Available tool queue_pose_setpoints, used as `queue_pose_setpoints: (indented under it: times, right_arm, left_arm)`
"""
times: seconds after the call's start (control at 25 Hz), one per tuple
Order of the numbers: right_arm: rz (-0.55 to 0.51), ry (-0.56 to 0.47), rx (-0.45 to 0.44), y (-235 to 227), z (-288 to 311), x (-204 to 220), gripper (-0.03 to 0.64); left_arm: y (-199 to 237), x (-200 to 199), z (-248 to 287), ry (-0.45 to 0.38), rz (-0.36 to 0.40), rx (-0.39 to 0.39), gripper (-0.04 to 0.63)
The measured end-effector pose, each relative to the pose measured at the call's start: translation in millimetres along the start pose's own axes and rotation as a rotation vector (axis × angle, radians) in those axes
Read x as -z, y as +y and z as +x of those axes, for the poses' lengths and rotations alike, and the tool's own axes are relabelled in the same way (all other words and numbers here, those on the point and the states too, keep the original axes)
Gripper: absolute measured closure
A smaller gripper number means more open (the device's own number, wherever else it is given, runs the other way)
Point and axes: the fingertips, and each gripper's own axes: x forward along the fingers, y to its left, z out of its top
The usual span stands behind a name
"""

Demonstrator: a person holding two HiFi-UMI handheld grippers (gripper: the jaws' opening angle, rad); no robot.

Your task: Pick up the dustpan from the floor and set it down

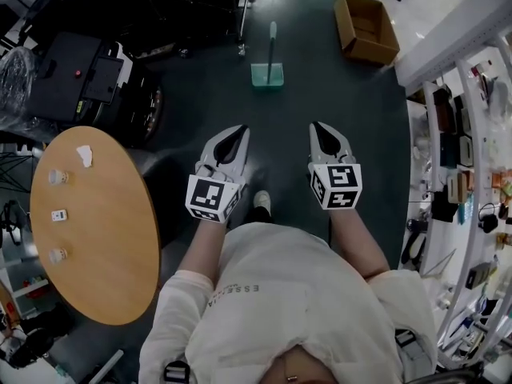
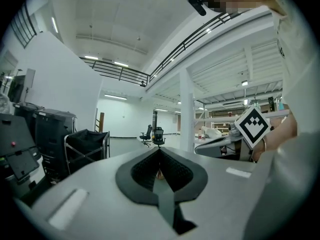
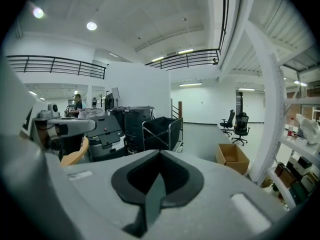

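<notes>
Our white shirt [image 1: 280, 294] fills the bottom of the head view, with both arms stretched forward. We hold the left gripper [image 1: 238, 132] and right gripper [image 1: 318, 128] side by side, each with its jaws pressed together on nothing. Ahead on the floor [image 1: 320, 86] sits the green dustpan [image 1: 267, 72], handle upright, well apart from both.

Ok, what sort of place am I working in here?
Probably a workshop or lab in a large industrial hall: a stocked shelving rack, a cardboard box on the floor, and a mezzanine railing overhead.
</notes>
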Motion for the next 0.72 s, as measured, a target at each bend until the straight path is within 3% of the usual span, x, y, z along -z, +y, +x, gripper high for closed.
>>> queue_pose_setpoints:
  times: [0.32, 0.72]
  right_arm:
    - [0.004, 0.002, -0.015, 11, -44, 12, 0.626]
    - [0.019, -0.022, -0.026, 12, -62, 15, 0.626]
  left_arm:
    - [-39, 1, -29, -0.005, -0.009, -0.014, 0.583]
    - [-54, 1, -43, -0.014, 0.002, -0.018, 0.583]
